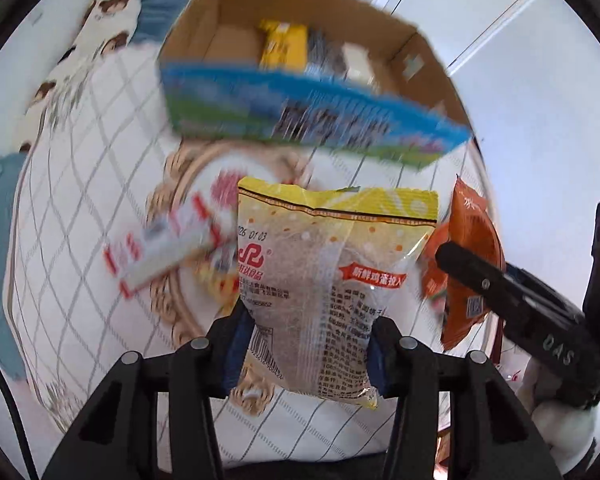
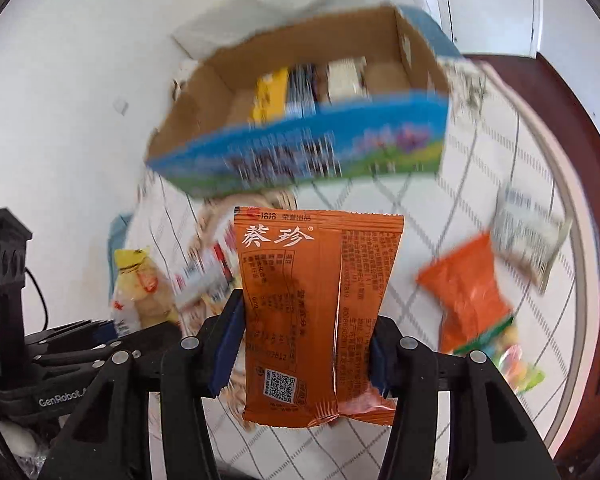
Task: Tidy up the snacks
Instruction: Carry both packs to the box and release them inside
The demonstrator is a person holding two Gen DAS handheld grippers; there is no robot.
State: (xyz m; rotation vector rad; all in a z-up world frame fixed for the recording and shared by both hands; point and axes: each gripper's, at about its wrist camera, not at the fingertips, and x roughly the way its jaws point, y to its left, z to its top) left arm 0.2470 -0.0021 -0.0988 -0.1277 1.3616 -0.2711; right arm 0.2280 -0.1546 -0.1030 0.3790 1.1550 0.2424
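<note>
Checked tablecloth [image 1: 80, 184] fills the left wrist view, where the left gripper [image 1: 306, 344] pinches a yellow-topped snack bag [image 1: 328, 280] below the open cardboard box [image 1: 300, 92]. Right wrist view: the right gripper [image 2: 306, 344] is clamped on an orange packet [image 2: 312, 312]; either slick wrapper could slip from its pads short of the box.

A round bench [image 2: 572, 184] under a white grid-patterned cloth [image 2: 412, 208] fills the frame. On it: an open cardboard box [image 2: 300, 160] at upper centre, loose snack packets [image 2: 472, 292] at right.
</note>
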